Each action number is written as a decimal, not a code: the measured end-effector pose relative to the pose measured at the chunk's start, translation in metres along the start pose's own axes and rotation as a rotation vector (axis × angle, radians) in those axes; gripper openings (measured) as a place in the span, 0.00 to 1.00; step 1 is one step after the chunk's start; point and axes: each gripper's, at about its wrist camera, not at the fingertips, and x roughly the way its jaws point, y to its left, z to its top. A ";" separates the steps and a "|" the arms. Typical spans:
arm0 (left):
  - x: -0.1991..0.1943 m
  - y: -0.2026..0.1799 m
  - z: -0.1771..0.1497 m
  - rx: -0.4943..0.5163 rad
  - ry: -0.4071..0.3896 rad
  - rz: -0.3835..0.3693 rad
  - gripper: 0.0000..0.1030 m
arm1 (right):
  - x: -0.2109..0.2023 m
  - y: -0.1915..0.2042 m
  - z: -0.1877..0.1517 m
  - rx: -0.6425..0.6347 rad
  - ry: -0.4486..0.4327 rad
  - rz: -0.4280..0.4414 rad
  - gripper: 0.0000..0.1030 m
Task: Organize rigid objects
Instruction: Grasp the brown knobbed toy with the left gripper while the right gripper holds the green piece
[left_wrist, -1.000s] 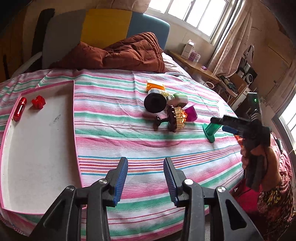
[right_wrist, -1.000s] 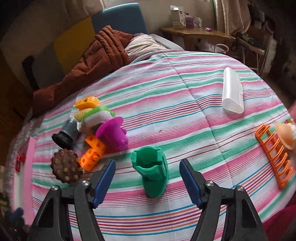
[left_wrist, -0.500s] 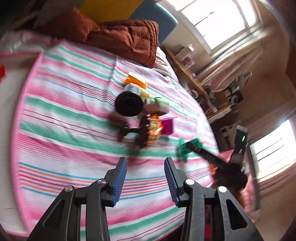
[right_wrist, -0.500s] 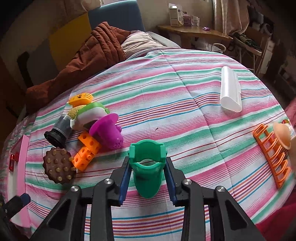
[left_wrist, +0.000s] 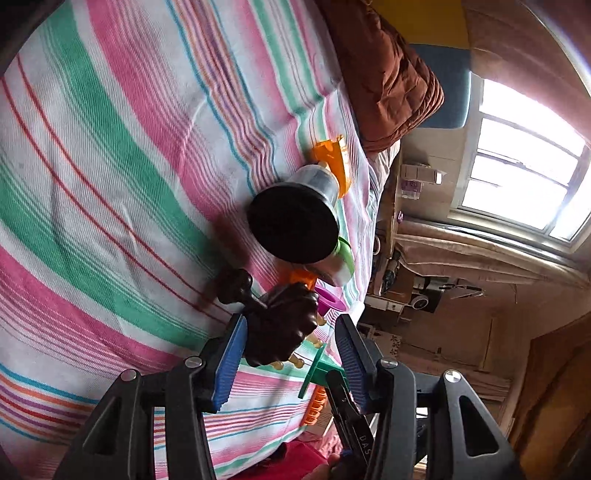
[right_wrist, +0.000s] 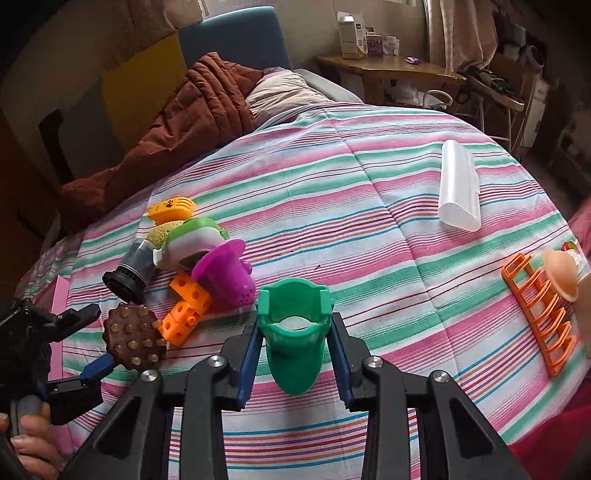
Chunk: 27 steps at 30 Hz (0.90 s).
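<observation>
Within the last second the right claw (right_wrist: 295, 354) had closed from a wide gape onto the green plastic cup (right_wrist: 293, 339), pads clamped on its flanged rim, so one pick was secured. The left claw (left_wrist: 291, 358), rolled sideways, had swung in to straddle the brown studded massager (left_wrist: 282, 328) on the striped bedspread (left_wrist: 110, 147); its pads stood spread, not yet gripping. The massager looked hard and knobbly with pale nubs. The smooth, tapered cup lay beside a perforated purple cup (right_wrist: 227, 273) and orange bricks (right_wrist: 184, 310).
</observation>
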 end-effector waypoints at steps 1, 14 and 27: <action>0.003 0.000 -0.002 -0.008 0.011 -0.004 0.49 | -0.001 -0.001 0.000 0.005 0.000 0.003 0.35; 0.015 0.022 0.006 -0.286 -0.091 -0.131 0.49 | -0.003 -0.004 0.001 0.029 0.003 0.022 0.35; 0.026 -0.003 0.017 -0.145 -0.121 0.061 0.41 | -0.001 -0.006 0.002 0.038 0.008 0.022 0.35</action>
